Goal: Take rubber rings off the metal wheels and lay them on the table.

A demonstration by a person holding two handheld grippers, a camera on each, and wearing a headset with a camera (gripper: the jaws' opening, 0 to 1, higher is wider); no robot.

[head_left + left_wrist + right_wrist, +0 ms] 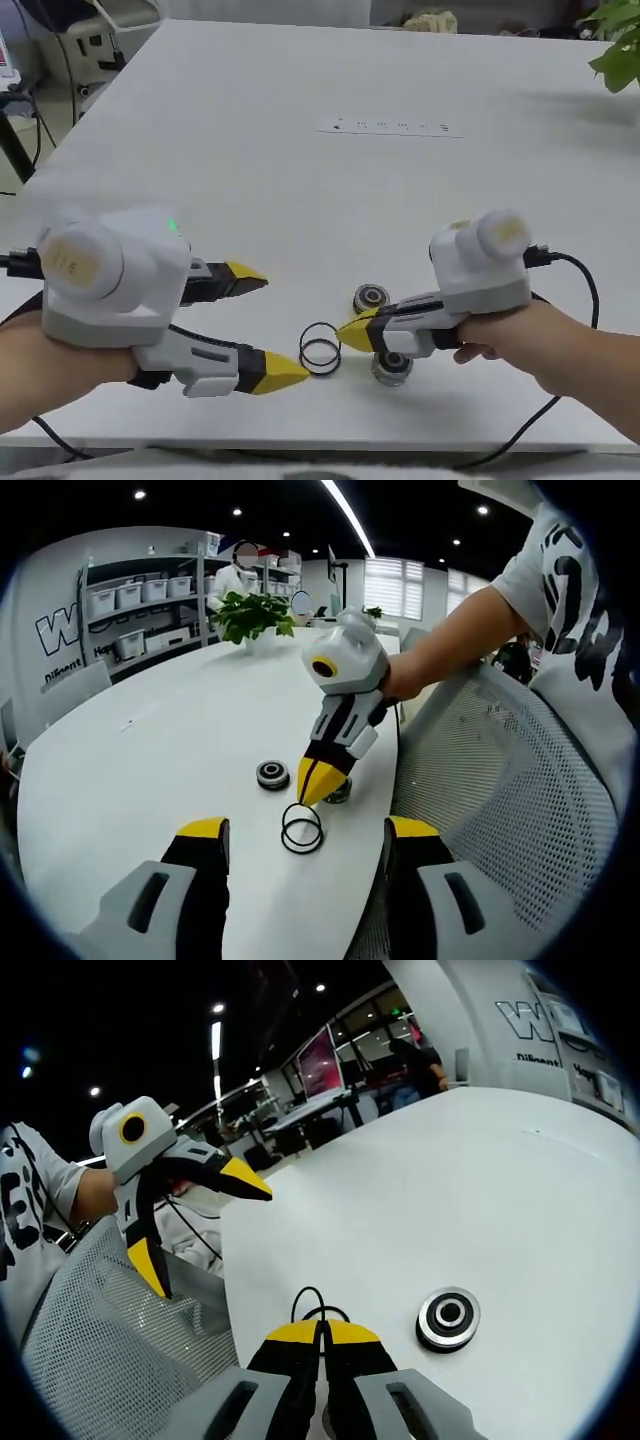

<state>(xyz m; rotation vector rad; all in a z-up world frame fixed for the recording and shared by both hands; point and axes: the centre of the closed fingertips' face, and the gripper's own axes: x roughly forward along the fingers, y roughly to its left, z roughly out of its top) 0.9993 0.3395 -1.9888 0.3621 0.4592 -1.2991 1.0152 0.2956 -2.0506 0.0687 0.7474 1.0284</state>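
Observation:
Two thin black rubber rings lie overlapped on the white table near its front edge. My right gripper is shut, its yellow tips pinching the right edge of the upper ring. My left gripper is open, and the rings lie just ahead between its jaws. A metal wheel with a black rim stands behind the rings, also in the left gripper view and the right gripper view. A second wheel sits under my right gripper, partly hidden.
The table's front edge runs close below the rings. A small printed strip lies far back on the table. A potted plant stands at the far right corner. A mesh chair stands beside the table.

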